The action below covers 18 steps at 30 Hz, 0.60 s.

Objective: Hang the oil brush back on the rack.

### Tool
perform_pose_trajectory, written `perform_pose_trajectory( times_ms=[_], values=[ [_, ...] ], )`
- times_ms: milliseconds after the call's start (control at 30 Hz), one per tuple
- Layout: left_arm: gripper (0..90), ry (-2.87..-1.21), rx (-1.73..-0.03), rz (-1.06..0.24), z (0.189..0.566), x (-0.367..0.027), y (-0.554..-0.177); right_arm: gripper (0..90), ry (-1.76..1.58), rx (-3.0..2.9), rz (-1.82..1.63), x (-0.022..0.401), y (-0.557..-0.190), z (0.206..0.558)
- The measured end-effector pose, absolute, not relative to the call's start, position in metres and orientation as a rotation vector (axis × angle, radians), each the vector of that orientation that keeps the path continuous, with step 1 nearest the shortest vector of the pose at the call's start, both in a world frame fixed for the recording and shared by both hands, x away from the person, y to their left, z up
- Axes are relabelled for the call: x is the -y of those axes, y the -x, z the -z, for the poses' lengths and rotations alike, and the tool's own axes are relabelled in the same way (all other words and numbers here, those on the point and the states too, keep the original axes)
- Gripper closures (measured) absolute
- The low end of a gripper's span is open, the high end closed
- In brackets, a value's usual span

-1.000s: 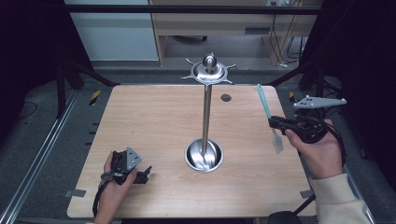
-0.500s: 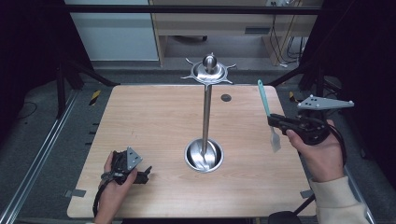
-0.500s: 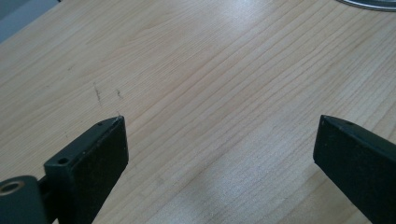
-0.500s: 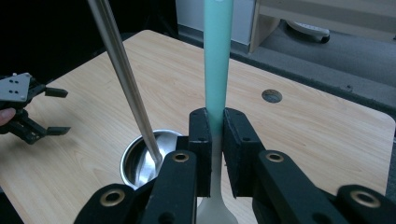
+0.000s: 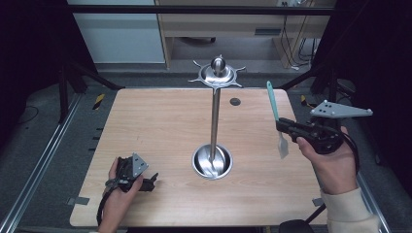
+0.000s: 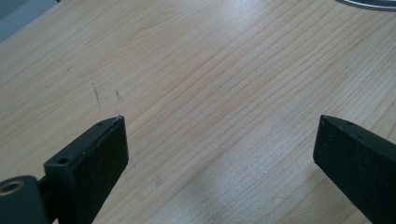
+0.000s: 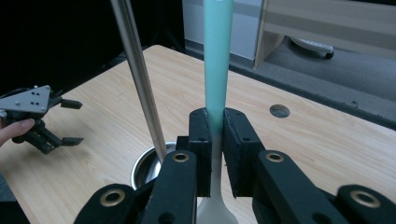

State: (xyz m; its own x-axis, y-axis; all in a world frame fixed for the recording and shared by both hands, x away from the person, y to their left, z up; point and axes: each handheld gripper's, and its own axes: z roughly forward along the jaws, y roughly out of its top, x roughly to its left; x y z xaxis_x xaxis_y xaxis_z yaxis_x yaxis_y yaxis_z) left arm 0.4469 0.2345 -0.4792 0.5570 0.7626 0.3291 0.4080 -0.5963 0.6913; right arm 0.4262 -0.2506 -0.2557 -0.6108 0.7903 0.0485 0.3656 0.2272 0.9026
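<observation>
While your right gripper [image 5: 284,127] is clamped on the teal-handled spatula with a pale translucent blade [image 5: 275,116], you carry the tool off the light wooden tabletop [image 5: 160,126], upright, handle rising above the jaws and blade hanging below them. The jaws pinch the narrow neck where the teal gives way to the pale part, which looks like a sensible place: the handle's hanging end is left free above the claw for hooking. To the left of that claw stands the tall polished steel utensil stand with a round dished base [image 5: 212,161], and its star-shaped ring of hooks [image 5: 217,74] sits farther from you and higher than the claw, so the upright hold seems meant to bring the handle tip up to a hook; whether the tip has a hole you cannot tell. Your left gripper [image 5: 151,178] rests low on the table near your edge, jaws standing apart over bare wood, well clear of the stand's base, probably parked so it stays out of the way.
</observation>
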Motion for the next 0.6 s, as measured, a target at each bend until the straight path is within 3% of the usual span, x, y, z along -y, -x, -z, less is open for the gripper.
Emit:
perform_pose_trajectory(
  times_ms=[600],
  values=[
    [2.8, -2.245, -0.937, -0.841, 0.479, -0.234, -0.447, 82.3, -0.975, -2.068, -1.408, 0.232, -0.411, 0.251]
  ],
)
